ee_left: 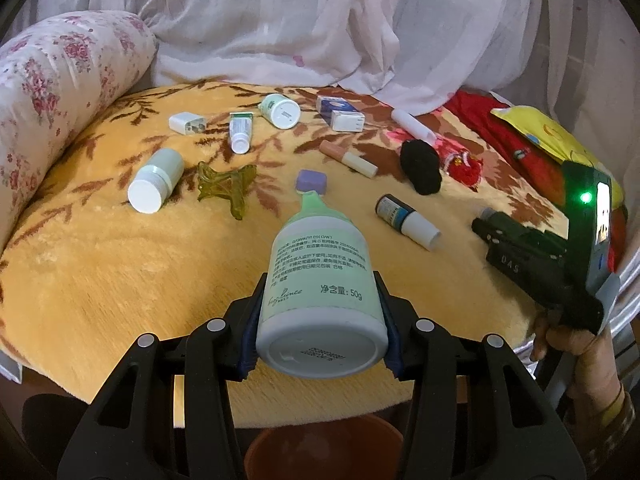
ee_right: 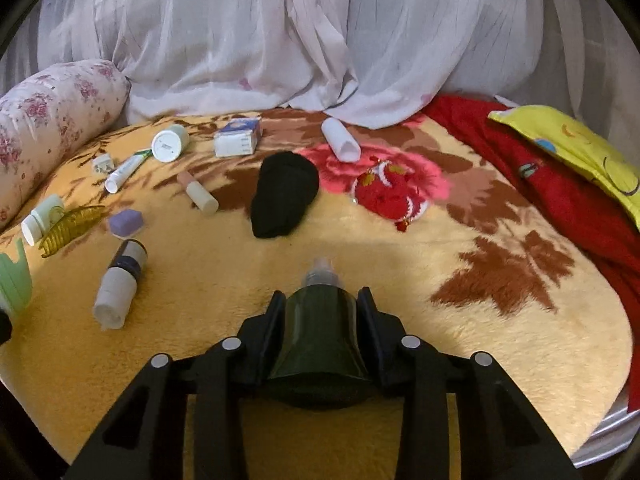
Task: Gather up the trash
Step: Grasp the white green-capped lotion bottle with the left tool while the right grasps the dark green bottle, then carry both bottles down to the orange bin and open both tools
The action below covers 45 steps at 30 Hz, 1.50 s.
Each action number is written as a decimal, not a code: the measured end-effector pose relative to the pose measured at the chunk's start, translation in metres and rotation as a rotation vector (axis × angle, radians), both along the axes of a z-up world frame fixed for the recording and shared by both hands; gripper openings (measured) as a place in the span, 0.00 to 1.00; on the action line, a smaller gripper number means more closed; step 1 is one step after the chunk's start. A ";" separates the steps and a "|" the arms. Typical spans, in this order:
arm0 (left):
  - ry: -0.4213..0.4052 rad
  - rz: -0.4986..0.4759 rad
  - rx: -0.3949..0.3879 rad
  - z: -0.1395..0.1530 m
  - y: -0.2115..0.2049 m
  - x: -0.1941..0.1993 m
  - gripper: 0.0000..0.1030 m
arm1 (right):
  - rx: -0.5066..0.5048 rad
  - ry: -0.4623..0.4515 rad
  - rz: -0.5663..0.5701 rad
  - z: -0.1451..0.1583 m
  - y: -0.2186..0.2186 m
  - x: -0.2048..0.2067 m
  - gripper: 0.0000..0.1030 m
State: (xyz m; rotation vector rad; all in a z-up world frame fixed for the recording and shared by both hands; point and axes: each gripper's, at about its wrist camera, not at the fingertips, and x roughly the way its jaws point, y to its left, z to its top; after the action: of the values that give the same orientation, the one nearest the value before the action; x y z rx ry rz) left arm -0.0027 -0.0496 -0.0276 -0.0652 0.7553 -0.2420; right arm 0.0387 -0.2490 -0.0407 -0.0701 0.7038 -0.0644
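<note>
The left tongs (ee_left: 322,320) clamp a pale green bottle (ee_left: 320,276) at lower centre, above a brown bin (ee_left: 324,450) at the frame's bottom edge. The right tongs (ee_right: 322,320) grip a dark green bottle (ee_right: 318,332) at lower centre over the bed (ee_right: 400,280), with the black sock (ee_right: 284,194) beyond at centre.

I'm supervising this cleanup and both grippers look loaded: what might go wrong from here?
The left gripper pinches the pale green bottle near its base, so its long front might swing down or slip. The right gripper clamps a dark green bottle with smooth tapered sides, which might squirt forward onto the blanket.
</note>
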 end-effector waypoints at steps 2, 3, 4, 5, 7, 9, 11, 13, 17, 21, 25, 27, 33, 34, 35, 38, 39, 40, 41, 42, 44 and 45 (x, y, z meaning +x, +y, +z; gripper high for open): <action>0.000 -0.011 0.004 0.000 -0.002 -0.004 0.45 | 0.010 -0.016 0.015 0.007 0.005 -0.009 0.35; 0.001 -0.017 0.006 0.000 -0.003 -0.007 0.45 | 0.015 -0.024 0.024 0.011 0.008 -0.014 0.35; 0.002 -0.024 0.006 0.001 -0.003 -0.009 0.45 | 0.020 -0.029 0.034 0.015 0.012 -0.018 0.35; 0.003 -0.032 0.007 0.002 -0.003 -0.012 0.45 | 0.023 -0.033 0.050 0.021 0.017 -0.024 0.36; 0.009 -0.049 0.013 0.003 -0.004 -0.020 0.45 | 0.033 -0.033 0.084 0.031 0.026 -0.037 0.36; 0.032 -0.074 0.010 0.005 -0.002 -0.030 0.45 | 0.050 -0.017 0.137 0.042 0.039 -0.054 0.36; 0.066 -0.103 0.013 0.005 0.001 -0.040 0.45 | 0.073 0.017 0.194 0.049 0.052 -0.074 0.36; 0.101 -0.125 0.010 0.004 0.005 -0.051 0.45 | 0.090 0.053 0.233 0.049 0.061 -0.091 0.36; 0.165 -0.159 0.028 -0.005 0.012 -0.077 0.45 | 0.145 0.179 0.285 0.033 0.074 -0.121 0.36; 0.236 -0.182 0.036 -0.021 0.015 -0.095 0.45 | 0.139 0.301 0.298 0.003 0.087 -0.144 0.36; 0.286 -0.195 0.063 -0.036 0.014 -0.109 0.45 | 0.150 0.382 0.308 -0.018 0.092 -0.162 0.36; 0.322 -0.204 0.064 -0.044 0.016 -0.112 0.45 | 0.149 0.407 0.317 -0.025 0.095 -0.167 0.36; 0.379 -0.220 0.086 -0.057 0.018 -0.117 0.45 | 0.152 0.463 0.346 -0.035 0.099 -0.174 0.36; 0.389 -0.222 0.091 -0.059 0.019 -0.117 0.45 | 0.154 0.467 0.351 -0.037 0.100 -0.175 0.36; 0.401 -0.223 0.086 -0.061 0.020 -0.118 0.45 | 0.157 0.484 0.368 -0.039 0.101 -0.175 0.36; 0.451 -0.220 0.082 -0.067 0.025 -0.118 0.48 | 0.153 0.517 0.394 -0.044 0.103 -0.176 0.56; 0.458 -0.214 0.078 -0.067 0.028 -0.118 0.51 | 0.143 0.512 0.388 -0.043 0.102 -0.176 0.68; 0.457 -0.201 0.076 -0.066 0.032 -0.118 0.61 | 0.128 0.493 0.378 -0.041 0.100 -0.177 0.77; 0.449 -0.182 0.072 -0.064 0.037 -0.118 0.67 | 0.114 0.475 0.374 -0.038 0.098 -0.178 0.77; 0.436 -0.169 0.062 -0.060 0.042 -0.117 0.68 | 0.117 0.468 0.372 -0.036 0.096 -0.177 0.77; 0.417 -0.155 0.048 -0.053 0.050 -0.117 0.73 | 0.140 0.441 0.353 -0.030 0.087 -0.173 0.77; 0.408 -0.150 0.044 -0.050 0.052 -0.117 0.73 | 0.146 0.432 0.346 -0.028 0.085 -0.172 0.77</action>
State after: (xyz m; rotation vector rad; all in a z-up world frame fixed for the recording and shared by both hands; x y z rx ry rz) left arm -0.1194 0.0025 -0.0773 -0.0153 1.1735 -0.3602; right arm -0.1328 -0.1644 -0.0687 -0.0657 1.1158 0.3425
